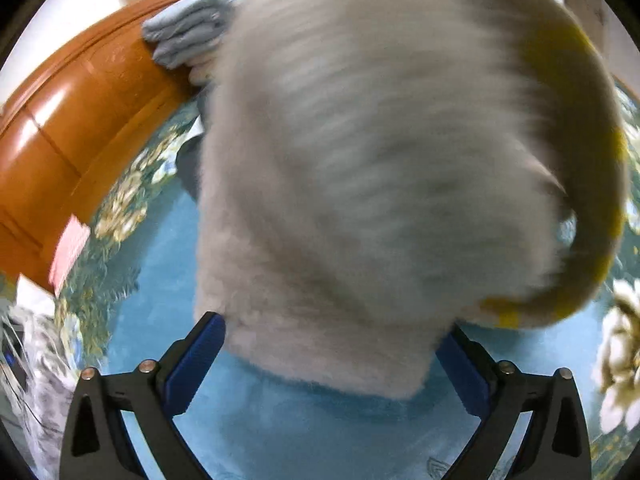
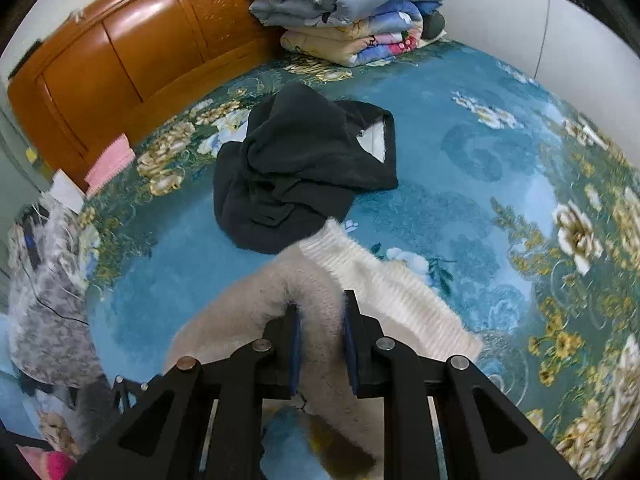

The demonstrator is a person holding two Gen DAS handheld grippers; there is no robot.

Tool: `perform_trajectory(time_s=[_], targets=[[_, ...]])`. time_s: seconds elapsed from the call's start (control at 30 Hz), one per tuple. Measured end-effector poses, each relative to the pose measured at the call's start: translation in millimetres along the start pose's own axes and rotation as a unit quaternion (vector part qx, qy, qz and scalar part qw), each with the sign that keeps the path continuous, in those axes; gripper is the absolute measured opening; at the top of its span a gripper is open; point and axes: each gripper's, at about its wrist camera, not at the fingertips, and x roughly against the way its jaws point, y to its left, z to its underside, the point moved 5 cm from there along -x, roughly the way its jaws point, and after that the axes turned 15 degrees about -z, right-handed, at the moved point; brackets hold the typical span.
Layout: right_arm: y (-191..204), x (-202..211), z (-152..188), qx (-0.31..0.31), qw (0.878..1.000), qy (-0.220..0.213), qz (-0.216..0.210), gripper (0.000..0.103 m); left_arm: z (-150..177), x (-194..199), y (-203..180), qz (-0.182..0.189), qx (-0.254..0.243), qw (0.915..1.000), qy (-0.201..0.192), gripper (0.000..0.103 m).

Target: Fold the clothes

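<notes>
- Right now the right gripper (image 2: 320, 320) is clenched on a bunch of the fluffy cream sweater (image 2: 256, 300), which trails over the blue floral bedspread (image 2: 460, 152); its ribbed white hem (image 2: 384, 284) lies at about one o'clock of the jaws.
- In the left wrist view the left gripper (image 1: 332, 344) stands wide, the blurred sweater (image 1: 380, 160) between the jaws; whether the pads press it I cannot tell.
- Risk, as I judge it: the small pinch could slip out of the plush, or the fold could land crooked.
- At twelve o'clock a dark garment (image 2: 300, 164) lies crumpled just beyond the sweater and could get in the way; stacked quilts (image 2: 348, 12) sit against the wooden headboard (image 2: 120, 60).
</notes>
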Motion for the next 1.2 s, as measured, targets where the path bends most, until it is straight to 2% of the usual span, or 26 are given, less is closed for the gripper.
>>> perform_trajectory(time_s=[0.1,0.2,0.3,0.4,0.5,0.6,0.73,0.9,1.0,1.03,1.1,1.13,1.2], targets=[[-5.4,8.9,1.9,-0.002,1.000,-0.007,0.001,0.019,-3.0,4.1,28.3,0.007,0.032,0.9994,-0.008,0.103],[-8.6,16.8,4.2,0.000,1.000,-0.012,0.001,0.019,-6.5,1.3,59.7,-0.005,0.071,0.9974,-0.014,0.103],[-12.6,23.5,7.5,0.000,1.000,-0.016,0.003,0.020,-7.4,-9.5,96.6,-0.015,0.129,0.9916,-0.002,0.103],[-17.0,28.2,14.9,0.003,1.000,-0.018,0.009,0.023,-6.7,-20.2,124.8,-0.005,0.180,0.9836,0.010,0.102],[-21.2,30.1,24.9,0.007,1.000,-0.015,0.021,0.029,-10.8,-17.9,134.3,0.011,0.188,0.9821,0.007,0.098],[-24.5,31.2,38.6,0.007,1.000,-0.010,0.023,0.031,-17.2,-21.3,134.9,0.026,0.172,0.9847,-0.002,0.088],[-26.1,35.1,59.0,0.019,0.999,-0.006,0.040,0.039,-25.2,-30.5,134.3,0.043,0.157,0.9867,-0.004,0.072],[-37.7,33.7,78.6,0.019,0.998,0.007,0.055,0.040,-26.1,-38.3,126.8,0.054,0.147,0.9877,0.004,0.052],[-50.9,24.6,81.2,-0.001,0.998,0.017,0.068,0.040,-22.0,-37.5,122.8,0.067,0.153,0.9859,0.014,0.037],[-54.3,23.5,81.4,-0.010,0.997,0.016,0.069,0.038,-20.7,-36.8,122.0,0.071,0.155,0.9852,0.016,0.031],[-57.4,28.9,77.8,-0.035,0.997,-0.002,0.068,0.019,-19.5,-33.5,121.2,0.078,0.158,0.9842,0.017,0.022],[-58.8,31.8,76.0,-0.048,0.996,-0.009,0.068,0.006,-20.0,-31.5,121.6,0.079,0.158,0.9842,0.016,0.017],[-58.8,41.5,70.9,-0.062,0.995,-0.025,0.069,0.004,-21.9,-25.1,123.5,0.081,0.156,0.9843,0.007,0.016]])
